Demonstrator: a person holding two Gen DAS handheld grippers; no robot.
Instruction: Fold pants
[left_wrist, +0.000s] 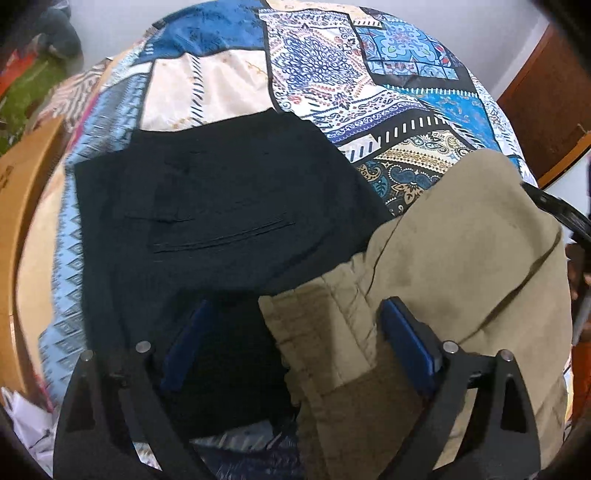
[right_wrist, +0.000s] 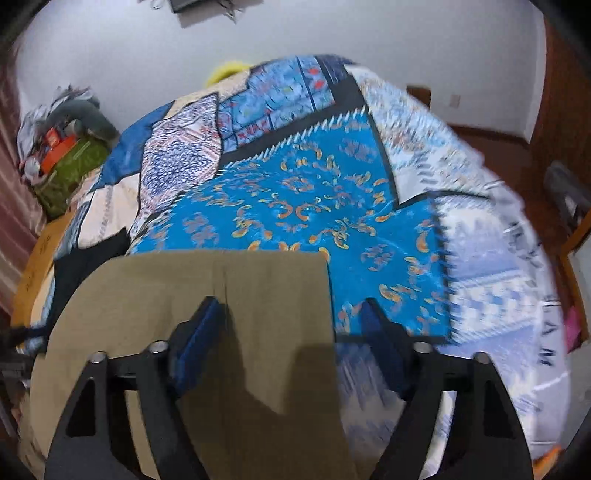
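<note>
Both claws, left claw (left_wrist: 291, 339) and right claw (right_wrist: 291, 332), stand apart, ungripped; khaki pants (left_wrist: 461, 258) may slump unfolded over the black pants (left_wrist: 221, 206).

khaki pants (left_wrist: 461, 251) beside black pants (left_wrist: 221, 206)

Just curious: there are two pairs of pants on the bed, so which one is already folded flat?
The black pants, a neat rectangle; the khaki pants lie rumpled.

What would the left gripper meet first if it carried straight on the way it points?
Probably cloth: the left gripper, jaws open, points where the khaki pants overlap the black pants. Which comes first is unclear.
</note>
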